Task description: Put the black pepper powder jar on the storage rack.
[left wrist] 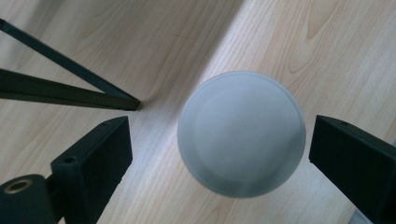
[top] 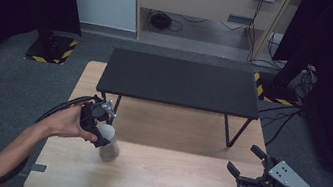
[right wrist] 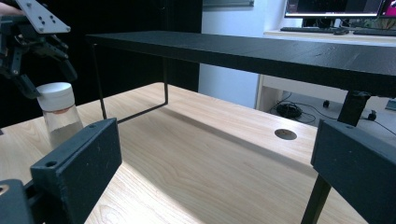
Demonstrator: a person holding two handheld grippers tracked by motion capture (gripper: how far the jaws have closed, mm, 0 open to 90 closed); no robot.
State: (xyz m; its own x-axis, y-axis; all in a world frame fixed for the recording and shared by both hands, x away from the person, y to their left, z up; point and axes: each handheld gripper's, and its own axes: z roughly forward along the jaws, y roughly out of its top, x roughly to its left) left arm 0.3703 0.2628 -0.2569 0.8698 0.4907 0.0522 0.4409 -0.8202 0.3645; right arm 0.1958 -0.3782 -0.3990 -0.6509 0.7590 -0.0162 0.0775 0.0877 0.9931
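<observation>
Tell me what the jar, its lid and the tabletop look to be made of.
Jar: clear plastic or glass, see-through wall; which one is unclear.
Lid: likely matte white plastic, smooth and dull.
Tabletop: light wood or wood-look laminate, with visible grain.

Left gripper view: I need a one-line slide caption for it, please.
Open black left gripper poised straight above the round white cap of an upright jar on the pale wooden table.
</observation>
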